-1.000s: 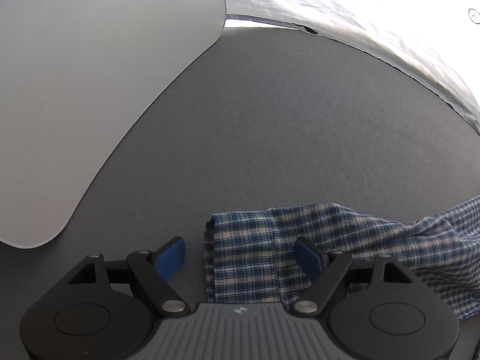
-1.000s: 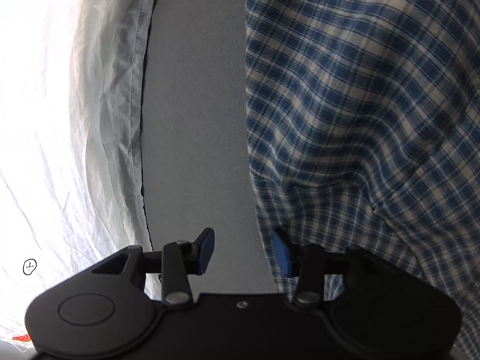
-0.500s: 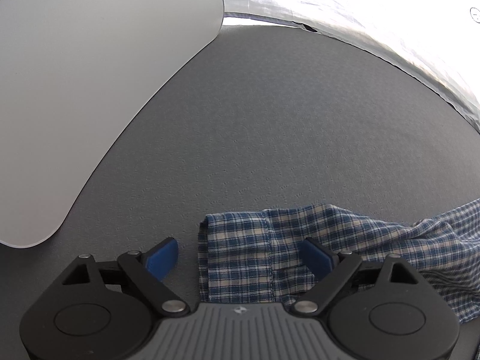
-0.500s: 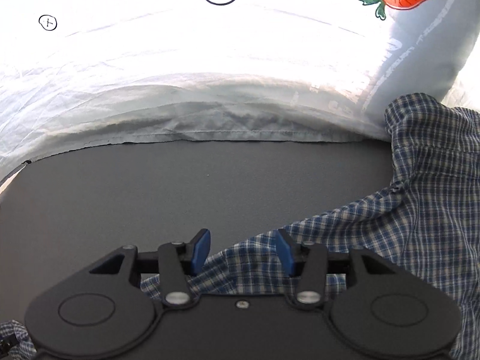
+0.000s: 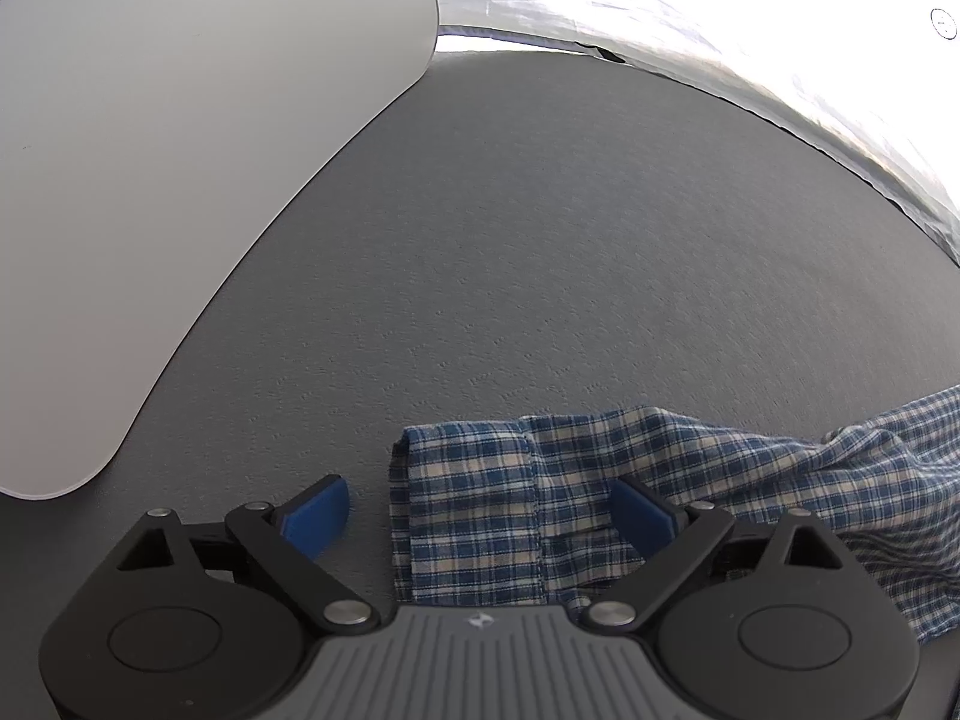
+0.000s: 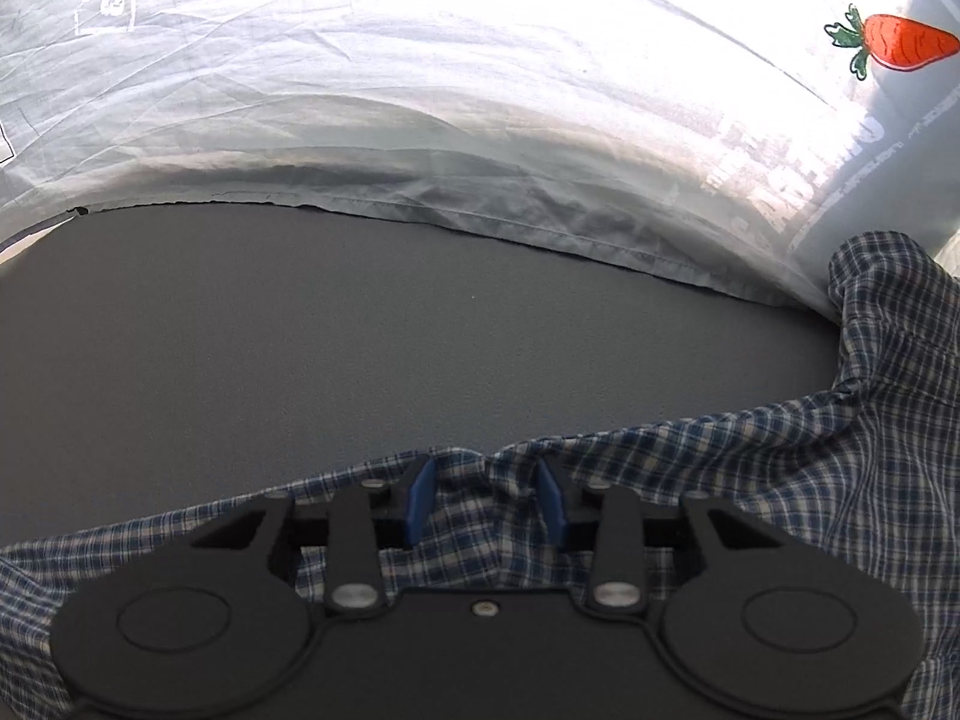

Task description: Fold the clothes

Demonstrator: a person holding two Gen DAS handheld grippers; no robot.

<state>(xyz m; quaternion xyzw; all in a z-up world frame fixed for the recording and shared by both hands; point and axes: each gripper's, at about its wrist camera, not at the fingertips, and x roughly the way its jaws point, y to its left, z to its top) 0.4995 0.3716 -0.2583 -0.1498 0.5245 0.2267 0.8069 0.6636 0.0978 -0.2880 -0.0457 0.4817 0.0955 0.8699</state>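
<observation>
A blue and white checked shirt lies on the grey mat. Its sleeve end (image 5: 468,510) lies flat between the fingers of my left gripper (image 5: 480,501). Those jaws stand wide and are still opening, and the blue pads (image 5: 318,510) do not touch the cloth. In the right wrist view the shirt (image 6: 780,510) spreads along the bottom and up the right side. My right gripper (image 6: 486,498) sits over the shirt's near edge with its jaws closing. A raised fold of cloth stands between its pads (image 6: 420,498), which are still apart.
The grey mat (image 5: 540,240) stretches ahead of both grippers. A pale rounded board (image 5: 180,180) covers the upper left of the left wrist view. A white crinkled sheet (image 6: 420,90) with a printed carrot (image 6: 900,45) borders the mat's far side.
The right gripper rolled about a quarter turn, came over the shirt's edge and narrowed its jaws around a fold. The left jaws widened; the sleeve end slid slightly left.
</observation>
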